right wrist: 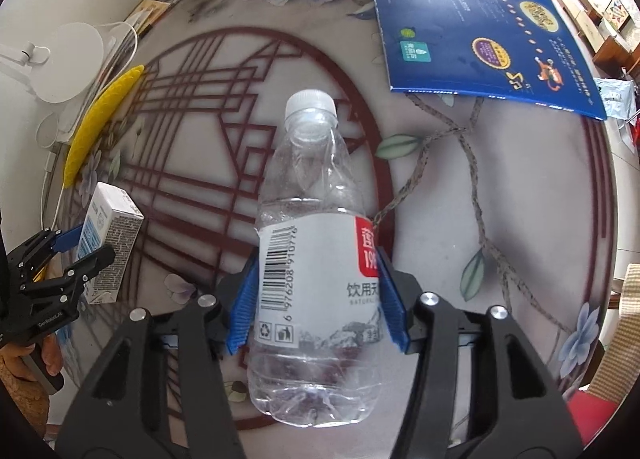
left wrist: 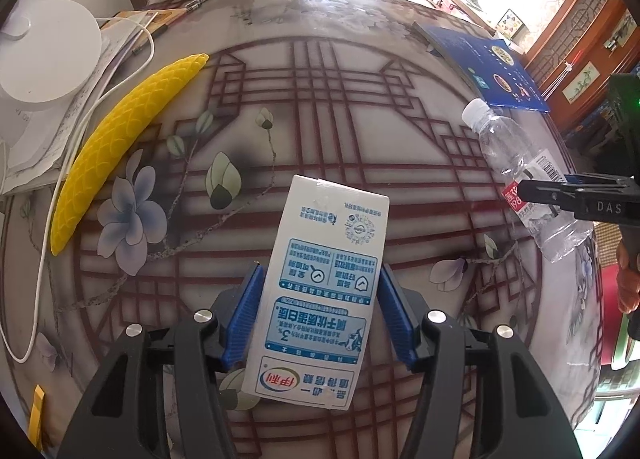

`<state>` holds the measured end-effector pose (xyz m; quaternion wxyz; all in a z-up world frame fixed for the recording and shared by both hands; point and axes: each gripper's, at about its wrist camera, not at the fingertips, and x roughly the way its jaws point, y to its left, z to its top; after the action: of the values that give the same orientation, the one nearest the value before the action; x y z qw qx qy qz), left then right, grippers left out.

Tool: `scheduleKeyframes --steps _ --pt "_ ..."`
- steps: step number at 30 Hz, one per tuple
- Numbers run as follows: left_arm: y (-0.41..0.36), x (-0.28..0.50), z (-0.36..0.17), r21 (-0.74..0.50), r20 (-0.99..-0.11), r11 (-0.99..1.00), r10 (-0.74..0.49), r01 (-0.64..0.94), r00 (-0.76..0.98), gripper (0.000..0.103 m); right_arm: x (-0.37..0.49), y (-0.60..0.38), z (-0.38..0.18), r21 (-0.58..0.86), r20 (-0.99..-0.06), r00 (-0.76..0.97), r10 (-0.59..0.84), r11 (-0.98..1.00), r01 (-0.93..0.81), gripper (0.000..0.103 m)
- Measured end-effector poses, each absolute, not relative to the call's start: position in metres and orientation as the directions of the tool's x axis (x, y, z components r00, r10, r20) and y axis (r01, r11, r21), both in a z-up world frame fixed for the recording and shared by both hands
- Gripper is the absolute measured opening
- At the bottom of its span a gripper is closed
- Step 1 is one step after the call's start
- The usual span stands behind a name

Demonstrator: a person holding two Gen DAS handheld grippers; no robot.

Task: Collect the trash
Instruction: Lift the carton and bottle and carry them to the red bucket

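We have the milk carton [left wrist: 320,291] lying on the tabletop [left wrist: 400,139] between the blue pads of the left hand-held gripper [left wrist: 320,315], which pinches its sides, and the empty plastic bottle [right wrist: 312,259] lying a little way off, with the right hand-held gripper [right wrist: 316,299] pinching it across the label. To do this well, we should keep both grips square and firm, since the thin bottle may buckle or slip, then lift straight up. Around them lie a yellow scaled banana-shaped thing [left wrist: 120,139], a white lamp base [left wrist: 48,51] with its cord [left wrist: 60,179], papers and a blue booklet [right wrist: 480,47]; nothing blocks either lift.
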<state>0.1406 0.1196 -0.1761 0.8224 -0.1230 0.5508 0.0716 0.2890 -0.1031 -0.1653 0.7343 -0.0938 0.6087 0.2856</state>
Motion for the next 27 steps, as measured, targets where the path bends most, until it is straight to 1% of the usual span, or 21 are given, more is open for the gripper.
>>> scheduleKeyframes --steps 8,14,23,25,27 --pt "0.115 0.133 -0.158 -0.13 -0.903 0.961 -0.013 -0.244 0.429 0.054 0.242 -0.115 -0.138 0.327 -0.893 0.134 0.43 0.824 -0.461 0.053" --pt "0.105 0.124 -0.14 -0.127 -0.885 0.968 -0.012 -0.216 0.466 0.054 0.205 -0.123 -0.132 0.356 -0.881 0.136 0.453 0.825 -0.439 0.052" --pt "0.094 0.102 -0.13 -0.121 -0.878 0.974 -0.016 -0.191 0.478 0.054 0.162 -0.122 -0.167 0.271 -0.942 0.068 0.329 0.863 -0.427 0.053" --pt "0.093 0.098 -0.129 -0.121 -0.878 0.975 -0.016 -0.188 0.478 0.054 0.158 -0.117 -0.176 0.244 -0.953 0.061 0.298 0.867 -0.434 0.06" --pt "0.092 0.092 -0.125 -0.117 -0.875 0.976 -0.015 -0.182 0.484 0.054 0.154 -0.111 -0.183 0.203 -0.962 0.074 0.262 0.871 -0.447 0.062"
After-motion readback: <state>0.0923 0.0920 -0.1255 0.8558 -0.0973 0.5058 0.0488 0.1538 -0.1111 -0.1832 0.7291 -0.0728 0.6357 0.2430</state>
